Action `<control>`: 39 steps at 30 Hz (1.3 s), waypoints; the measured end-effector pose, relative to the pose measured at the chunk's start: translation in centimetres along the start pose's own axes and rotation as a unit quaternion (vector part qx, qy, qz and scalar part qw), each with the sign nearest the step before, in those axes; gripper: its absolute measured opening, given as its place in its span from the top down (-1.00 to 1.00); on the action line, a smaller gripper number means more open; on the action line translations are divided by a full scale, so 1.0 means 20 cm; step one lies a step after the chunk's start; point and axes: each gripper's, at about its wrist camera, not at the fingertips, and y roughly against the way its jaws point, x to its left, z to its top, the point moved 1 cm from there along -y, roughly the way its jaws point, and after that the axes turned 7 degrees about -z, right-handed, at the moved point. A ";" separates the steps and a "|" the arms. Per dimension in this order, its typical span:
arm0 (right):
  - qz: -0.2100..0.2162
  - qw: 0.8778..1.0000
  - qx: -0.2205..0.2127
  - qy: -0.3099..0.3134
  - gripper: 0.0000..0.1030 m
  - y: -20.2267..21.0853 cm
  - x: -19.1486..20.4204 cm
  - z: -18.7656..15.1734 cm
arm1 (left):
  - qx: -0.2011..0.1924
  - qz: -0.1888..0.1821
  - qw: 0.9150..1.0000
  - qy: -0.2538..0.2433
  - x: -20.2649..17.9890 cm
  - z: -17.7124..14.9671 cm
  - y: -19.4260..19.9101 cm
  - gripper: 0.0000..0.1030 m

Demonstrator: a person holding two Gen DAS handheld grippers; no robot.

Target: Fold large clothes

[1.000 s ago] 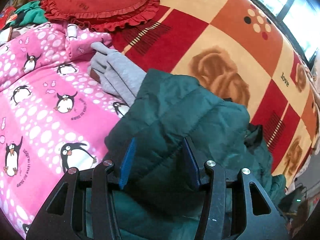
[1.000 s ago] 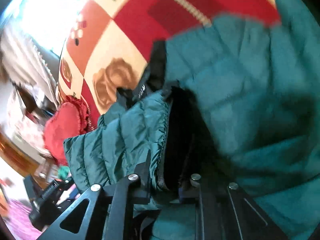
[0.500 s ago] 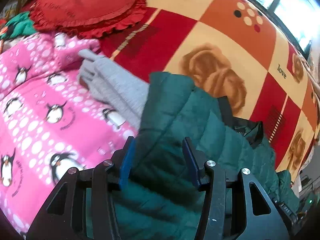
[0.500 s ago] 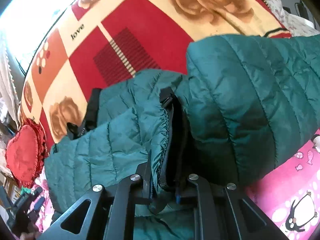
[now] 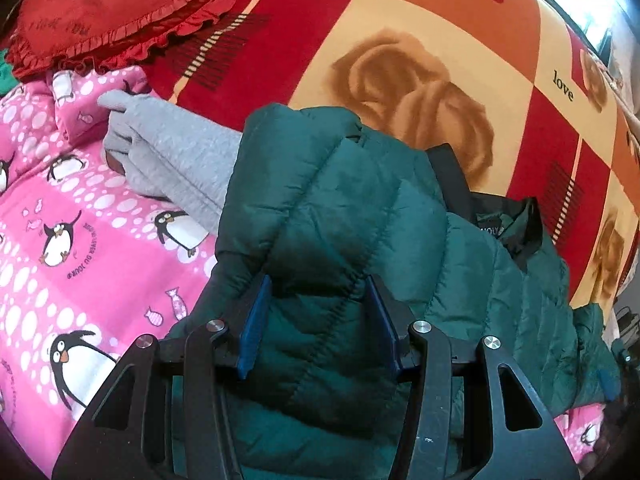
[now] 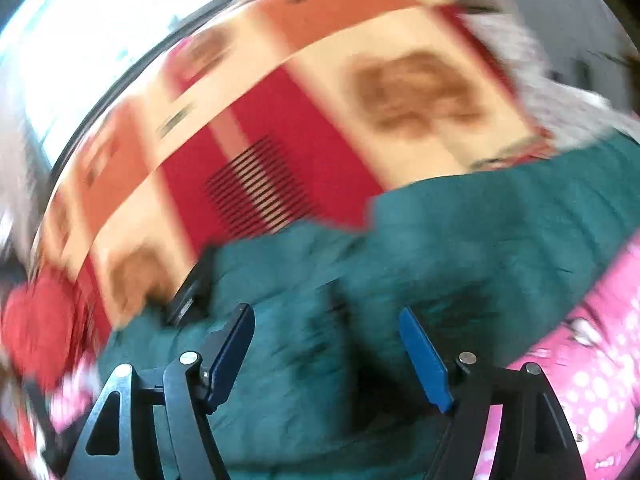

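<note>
Right now the left gripper (image 5: 318,322) is clamped on a thick fold of the green puffer jacket (image 5: 360,208), its blue pads pressed into the quilting; the jacket lies bunched across the pink penguin blanket (image 5: 60,208) and the rose-patterned bedspread (image 5: 420,32); the right gripper (image 6: 326,354) is opening, jaws wide and clear of the padding, the jacket blurred beneath them; "love" is printed on the bedspread; a label at the jacket's black collar (image 5: 490,230) is too small to read; a grey garment (image 5: 176,156) lies beside the jacket; the red heart cushion (image 5: 108,12) carries faint, illegible lettering.
</note>
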 end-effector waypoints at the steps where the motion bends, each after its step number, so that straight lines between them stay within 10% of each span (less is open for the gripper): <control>1: 0.011 1.000 0.012 0.023 -0.33 -0.02 0.07 -0.02 | -0.002 0.004 1.000 -0.006 -0.01 0.00 0.00 0.07; 7: -0.004 0.990 0.078 0.115 -0.25 -0.29 0.30 -0.15 | -0.023 -0.002 0.999 -0.045 -0.07 0.03 0.01 0.07; 12: 0.001 0.988 0.122 0.097 -0.25 -0.48 0.22 -0.22 | 0.035 0.015 0.998 -0.049 -0.05 0.00 -0.16 0.06; 23: -0.008 0.991 0.042 0.128 -0.33 -0.24 0.40 -0.11 | -0.037 -0.010 0.998 -0.042 -0.11 0.09 0.05 0.07; 27: -0.001 0.979 0.094 0.179 -0.47 -0.33 0.58 -0.22 | 0.022 -0.060 0.993 -0.099 -0.27 0.04 -0.01 0.06; 32: -0.026 0.976 0.114 0.185 -0.69 -0.45 0.56 -0.30 | 0.066 -0.032 0.989 -0.125 -0.28 0.01 -0.13 0.06; 39: -0.047 0.983 0.030 0.177 -0.68 -0.20 0.45 -0.20 | 0.050 -0.047 0.994 -0.087 -0.24 0.04 0.05 0.06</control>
